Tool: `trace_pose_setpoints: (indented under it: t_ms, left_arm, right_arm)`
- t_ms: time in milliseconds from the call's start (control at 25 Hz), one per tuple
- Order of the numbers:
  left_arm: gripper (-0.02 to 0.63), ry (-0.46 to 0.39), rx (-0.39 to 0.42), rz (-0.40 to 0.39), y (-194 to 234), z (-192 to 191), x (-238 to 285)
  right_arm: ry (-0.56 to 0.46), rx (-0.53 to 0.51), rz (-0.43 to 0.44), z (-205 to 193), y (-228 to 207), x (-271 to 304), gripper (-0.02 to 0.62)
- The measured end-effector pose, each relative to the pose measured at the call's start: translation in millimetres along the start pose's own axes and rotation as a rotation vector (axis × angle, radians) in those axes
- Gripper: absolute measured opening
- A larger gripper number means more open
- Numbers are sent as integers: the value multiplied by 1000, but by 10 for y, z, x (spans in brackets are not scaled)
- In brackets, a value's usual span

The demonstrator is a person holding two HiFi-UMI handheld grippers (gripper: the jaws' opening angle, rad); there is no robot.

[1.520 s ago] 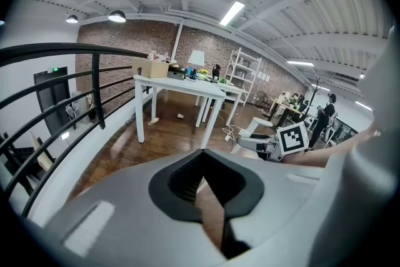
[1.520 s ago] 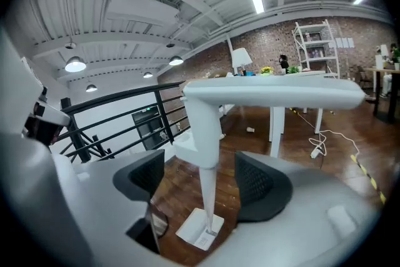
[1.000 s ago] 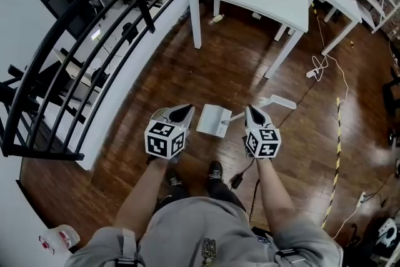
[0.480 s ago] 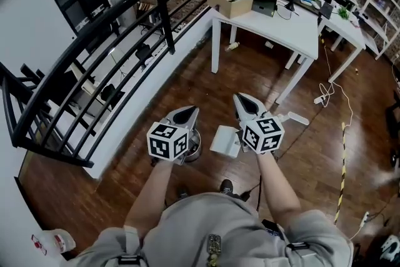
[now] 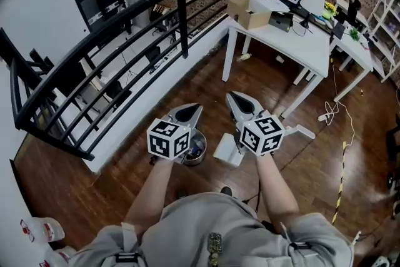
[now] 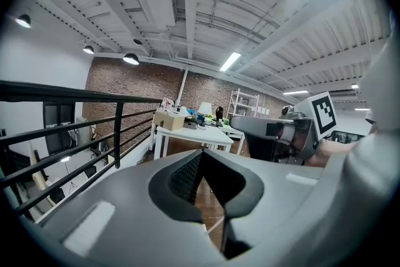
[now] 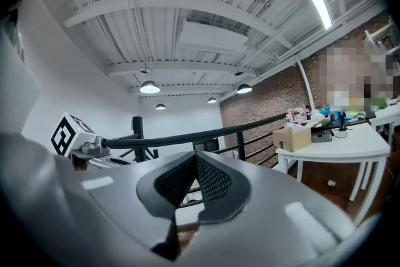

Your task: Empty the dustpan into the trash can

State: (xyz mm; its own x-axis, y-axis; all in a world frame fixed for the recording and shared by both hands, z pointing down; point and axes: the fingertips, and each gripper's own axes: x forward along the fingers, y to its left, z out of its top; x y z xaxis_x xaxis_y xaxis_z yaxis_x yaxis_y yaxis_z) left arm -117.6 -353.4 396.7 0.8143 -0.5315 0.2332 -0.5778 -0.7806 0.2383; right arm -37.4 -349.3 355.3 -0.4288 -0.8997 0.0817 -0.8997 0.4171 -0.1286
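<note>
In the head view a white dustpan [image 5: 226, 149] lies on the wooden floor, its long handle [image 5: 300, 131] reaching to the right. A small round metal trash can [image 5: 197, 149] stands just left of it, partly hidden by my left gripper [image 5: 189, 111]. Both grippers hover well above the floor and point forward, roughly level. My right gripper [image 5: 236, 99] hangs over the dustpan with its jaws shut and nothing in them. The left gripper [image 6: 201, 152] also shows its jaws meeting with nothing between them. The right gripper view shows its own tips [image 7: 195, 154] pressed together.
A black metal railing [image 5: 125, 15] curves along the left. A white table [image 5: 281, 28] with a cardboard box [image 5: 249, 11] stands ahead. Cables and a power strip [image 5: 325, 117] lie on the floor at the right, beside yellow-black tape [image 5: 340, 191]. A plastic bottle [image 5: 39, 231] lies at the lower left.
Both grippers have risen and tipped up towards level, the right one more. The head view has swung forward, and the trash can has come into sight under the left gripper.
</note>
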Motion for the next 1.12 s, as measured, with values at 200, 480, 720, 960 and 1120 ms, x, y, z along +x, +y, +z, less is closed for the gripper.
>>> trace_pose_setpoints:
  t_ms: [200, 480, 720, 960, 1120]
  left_arm:
    - [5, -5, -6, -4, 60, 60, -70]
    - [6, -16, -4, -8, 122, 159, -47]
    - [5, -19, -11, -6, 154, 172, -9]
    - [5, -12, -11, -9, 148, 141, 2]
    - [6, -7, -15, -11, 158, 135, 15]
  right_arm:
    - [2, -7, 19, 28, 76, 89, 0]
    - [-12, -7, 32, 119, 68, 163, 0]
    - [-15, -3, 39, 137, 39, 179, 0]
    - [-18, 1, 37, 126, 32, 170, 0]
    - [-15, 8, 40, 120, 38, 181, 0]
